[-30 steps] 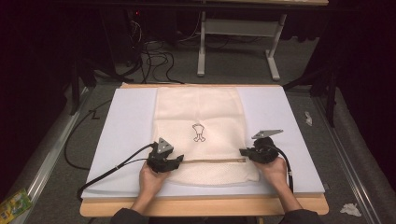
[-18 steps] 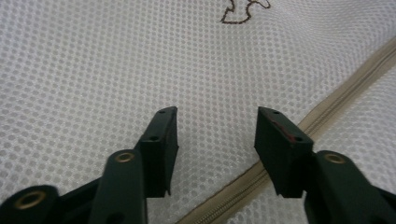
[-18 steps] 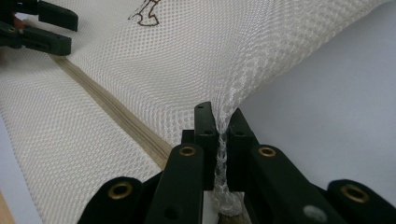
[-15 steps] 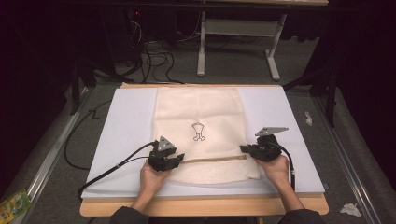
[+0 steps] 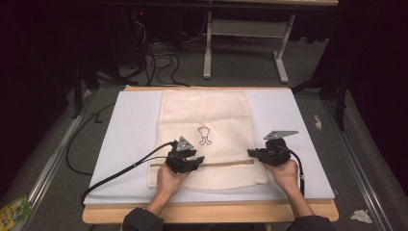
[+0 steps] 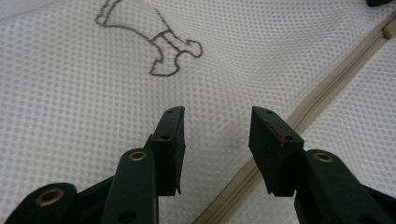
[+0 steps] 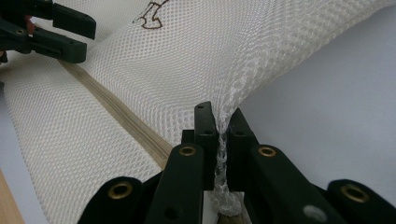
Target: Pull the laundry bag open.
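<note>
Mesh bag [image 5: 207, 130] flat on the white pad [image 5: 130, 130] at mid-desk, zip [image 5: 221, 163] running along near the front edge. Right gripper [image 7: 222, 128] clamped tight on the bag's right edge beside the zip end, lifting it a little; left gripper [image 6: 215, 135] spread moderately over the mesh just beside the zip, gripping nothing. Likely the zip-opening step: next, finding and pinching the pull while holding the edge taut.

Our left claw [image 6: 215, 135] and right claw [image 7: 222, 130] are both black, each with two blocky jaws pinned by brass-ringed rivets. We see grey three-cornered plates on top, black cables trailing behind, a reddish smear on one left jaw, and dark sleeves [image 5: 142, 220] at our wrists.
</note>
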Demonstrator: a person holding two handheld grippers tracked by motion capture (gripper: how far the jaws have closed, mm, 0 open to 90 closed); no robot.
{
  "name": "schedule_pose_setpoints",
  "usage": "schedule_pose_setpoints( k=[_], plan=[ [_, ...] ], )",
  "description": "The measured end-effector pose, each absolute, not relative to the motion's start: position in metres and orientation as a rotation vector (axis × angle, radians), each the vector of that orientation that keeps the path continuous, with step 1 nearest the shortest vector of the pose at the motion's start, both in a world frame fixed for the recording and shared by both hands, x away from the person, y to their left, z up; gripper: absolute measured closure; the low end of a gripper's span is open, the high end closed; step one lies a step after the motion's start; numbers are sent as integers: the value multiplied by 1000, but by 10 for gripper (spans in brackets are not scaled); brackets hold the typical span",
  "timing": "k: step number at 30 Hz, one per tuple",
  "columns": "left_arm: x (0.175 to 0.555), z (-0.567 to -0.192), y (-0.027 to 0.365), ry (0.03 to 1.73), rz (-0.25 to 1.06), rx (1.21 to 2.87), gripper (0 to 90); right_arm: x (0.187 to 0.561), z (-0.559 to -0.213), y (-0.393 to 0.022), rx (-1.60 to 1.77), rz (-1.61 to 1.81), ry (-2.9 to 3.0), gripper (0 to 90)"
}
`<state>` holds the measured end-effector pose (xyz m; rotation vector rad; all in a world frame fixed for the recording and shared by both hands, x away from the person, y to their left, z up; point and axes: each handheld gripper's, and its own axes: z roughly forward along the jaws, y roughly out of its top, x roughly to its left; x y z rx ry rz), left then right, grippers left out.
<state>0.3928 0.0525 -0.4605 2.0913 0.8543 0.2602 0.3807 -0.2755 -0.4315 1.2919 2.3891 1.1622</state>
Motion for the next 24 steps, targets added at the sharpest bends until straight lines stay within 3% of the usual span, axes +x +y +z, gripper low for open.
schedule_pose_setpoints(
  k=[24],
  plan=[
    [381, -452, -7, 704, 174, 2118, 558, 381, -427, -276, 1287, 1185, 2391, 877]
  ],
)
